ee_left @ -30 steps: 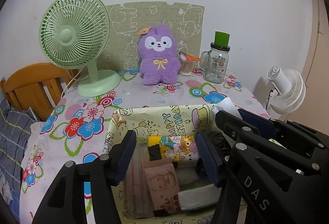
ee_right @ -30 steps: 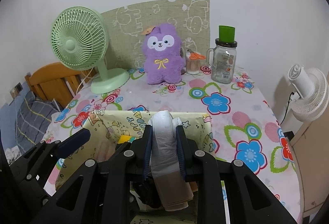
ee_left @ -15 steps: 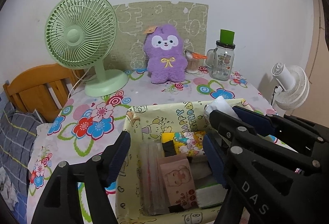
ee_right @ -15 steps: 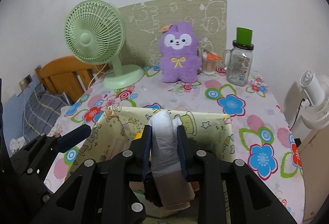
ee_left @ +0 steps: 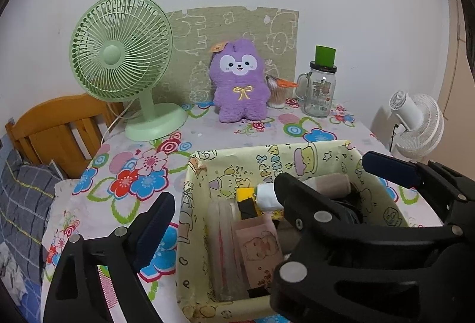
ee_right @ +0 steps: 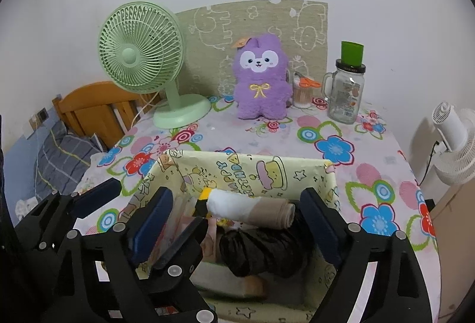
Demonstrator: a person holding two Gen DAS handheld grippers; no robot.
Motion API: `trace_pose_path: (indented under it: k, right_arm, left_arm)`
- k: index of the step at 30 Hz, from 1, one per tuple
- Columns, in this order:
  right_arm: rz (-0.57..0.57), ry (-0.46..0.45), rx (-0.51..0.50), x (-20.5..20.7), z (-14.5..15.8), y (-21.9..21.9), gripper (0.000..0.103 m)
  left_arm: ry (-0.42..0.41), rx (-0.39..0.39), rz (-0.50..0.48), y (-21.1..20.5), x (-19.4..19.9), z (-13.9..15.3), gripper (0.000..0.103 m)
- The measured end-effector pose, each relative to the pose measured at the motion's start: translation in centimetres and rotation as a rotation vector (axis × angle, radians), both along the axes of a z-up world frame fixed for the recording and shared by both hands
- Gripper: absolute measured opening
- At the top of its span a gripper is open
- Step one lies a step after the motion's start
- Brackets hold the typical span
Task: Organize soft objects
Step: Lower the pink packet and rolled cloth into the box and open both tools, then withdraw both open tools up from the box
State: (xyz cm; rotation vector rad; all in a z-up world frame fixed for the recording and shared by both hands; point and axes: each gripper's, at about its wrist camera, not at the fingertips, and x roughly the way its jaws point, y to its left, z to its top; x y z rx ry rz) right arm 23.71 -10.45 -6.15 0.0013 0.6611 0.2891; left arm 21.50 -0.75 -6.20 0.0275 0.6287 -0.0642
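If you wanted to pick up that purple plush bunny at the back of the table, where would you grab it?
I'd probably take the purple plush bunny around its body, just below the yellow bow, coming straight from the front. It stands upright facing the camera against the patterned board, so the back is blocked. The green fan and the cup of cotton swabs crowd its sides, so fingers should close left and right across the soft middle.

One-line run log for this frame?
right gripper: opening, nothing held | rolled sock: lying in box | left gripper: opening, empty
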Motion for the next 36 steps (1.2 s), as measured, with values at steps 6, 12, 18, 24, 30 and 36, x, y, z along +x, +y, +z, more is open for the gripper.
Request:
trace_pose_path:
  k: [6,12,18,24,30,36]
  right_arm:
    - [-0.043,0.021,-0.028,-0.8,0.0,-0.8,0.095]
    - [-0.062,0.024,-0.029,-2.0,0.1,-1.7,0.099]
    - [-0.077,0.008,-0.033,-3.4,0.7,-2.4,0.100]
    - [-0.100,-0.008,-0.037,-4.5,1.2,-3.2,0.100]
    - [-0.130,-0.032,-0.033,-6.1,1.8,-4.2,0.101]
    - [-0.177,-0.056,-0.076,-7.8,2.7,-4.9,0.101]
  left_arm:
    - [0.009,-0.022,-0.012,-0.7,-0.6,-0.1,0.094]
    - [0.040,-0.069,-0.039,-1.0,-1.3,-0.2,0.098]
    - [0.023,-0.049,-0.034,-1.5,-2.5,0.3,0.101]
    - [0.020,-0.044,-0.018,-1.2,-3.5,0.8,0.103]
    - [0.004,-0.028,-0.014,-1.1,-4.8,1.1,0.103]
    - [0.023,-0.033,-0.003,-0.6,-5.6,1.6,0.103]
